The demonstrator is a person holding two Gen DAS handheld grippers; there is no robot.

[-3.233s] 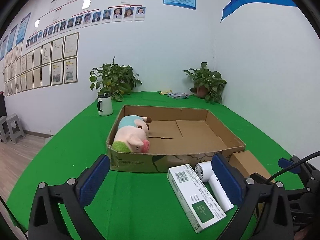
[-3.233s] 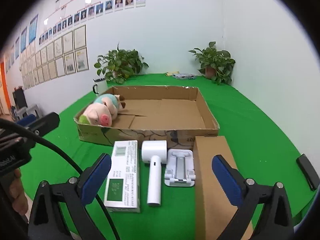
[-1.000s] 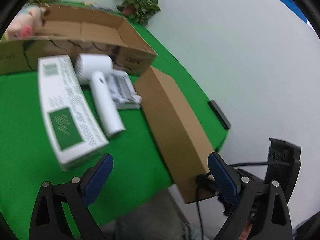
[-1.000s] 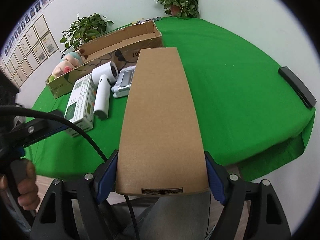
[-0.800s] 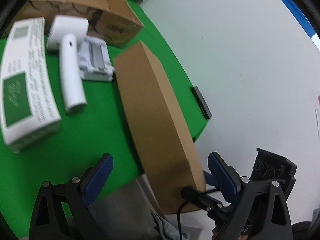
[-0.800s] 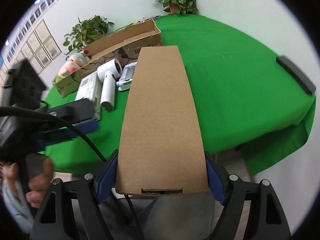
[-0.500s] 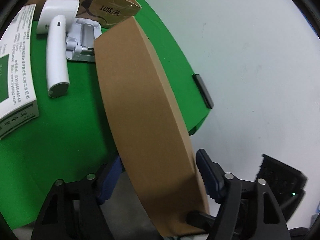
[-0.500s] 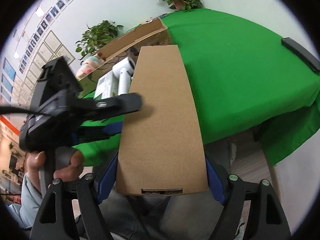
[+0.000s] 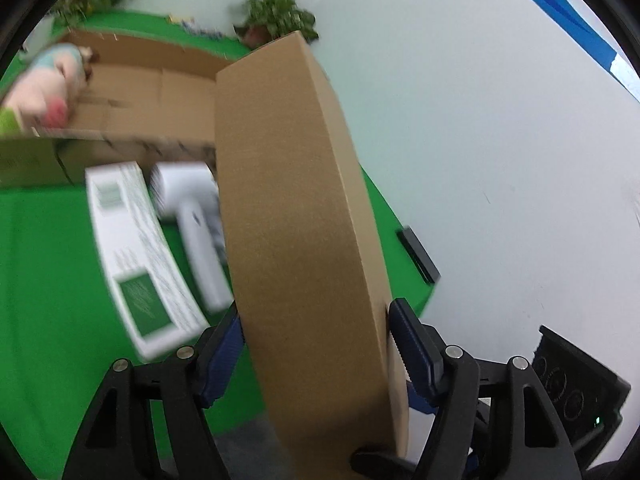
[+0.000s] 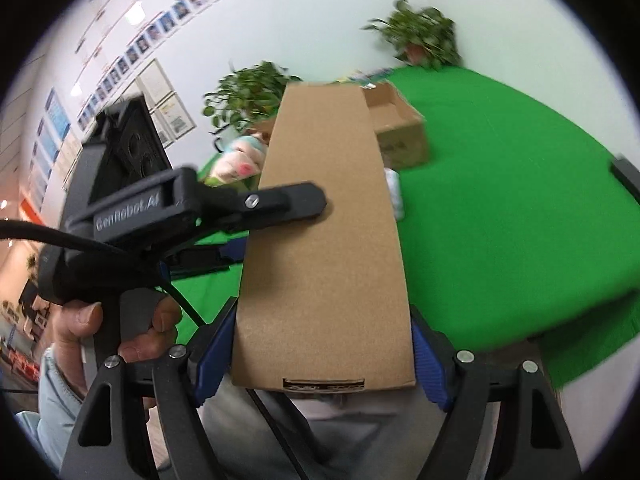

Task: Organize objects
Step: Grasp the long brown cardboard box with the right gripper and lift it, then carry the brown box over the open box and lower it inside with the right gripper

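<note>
A long flat brown cardboard box (image 9: 296,216) is held in the air by both grippers, its far end raised. My left gripper (image 9: 316,344) is shut across its thin sides near the near end; it shows from the side in the right wrist view (image 10: 256,216). My right gripper (image 10: 320,360) is shut on the box's (image 10: 324,232) near end. An open cardboard tray (image 9: 132,92) holds a plush pig (image 9: 44,92). A white-and-green carton (image 9: 136,252) and a white hair dryer (image 9: 192,232) lie on the green table in front of the tray.
The green table (image 10: 500,200) ends close below the box, with the person's lap under it. Potted plants (image 10: 424,36) stand at the back by the white wall. A black flat object (image 9: 416,256) lies at the table's right edge.
The left gripper has closed on the brown box beside the right gripper. Both have lifted the box off the table and swung it up toward the tray.
</note>
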